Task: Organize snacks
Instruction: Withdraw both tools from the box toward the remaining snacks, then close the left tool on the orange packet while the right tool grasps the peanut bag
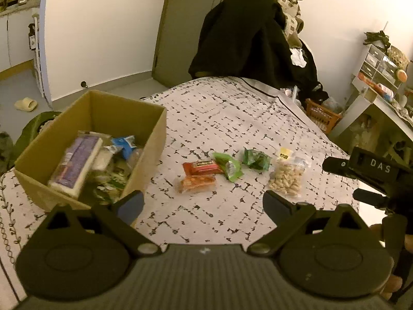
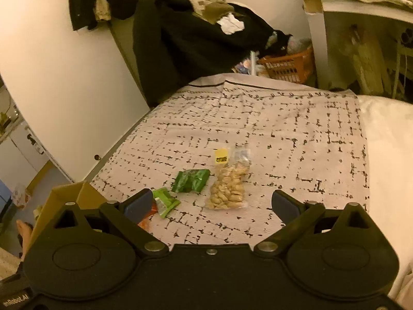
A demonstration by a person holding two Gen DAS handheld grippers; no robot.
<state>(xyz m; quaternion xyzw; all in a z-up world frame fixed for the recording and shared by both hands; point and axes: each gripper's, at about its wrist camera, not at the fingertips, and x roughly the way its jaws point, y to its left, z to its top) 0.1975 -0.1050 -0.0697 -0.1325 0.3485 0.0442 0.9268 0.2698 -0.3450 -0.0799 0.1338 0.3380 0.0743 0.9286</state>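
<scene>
On the patterned bedspread (image 1: 232,118) stands a cardboard box (image 1: 155,134) at the left, with several snack packs inside. To its right lie loose snacks: a red bar (image 1: 202,168), an orange pack (image 1: 196,183), a light green wrapper (image 1: 229,168), a dark green pouch (image 1: 255,159) and a clear bag of nuts (image 1: 286,177). My left gripper (image 1: 204,205) is open above the bedspread, short of the red bar, holding nothing. My right gripper (image 2: 211,205) is open too, just short of the bag of nuts (image 2: 228,187) and the dark green pouch (image 2: 192,180).
A dark coat (image 1: 245,38) hangs over a chair beyond the bed's far end. An orange basket (image 2: 289,64) sits on the floor by a white desk (image 2: 361,10). A white pillow (image 2: 387,134) lies at the right. A bare foot (image 2: 24,235) shows at the lower left.
</scene>
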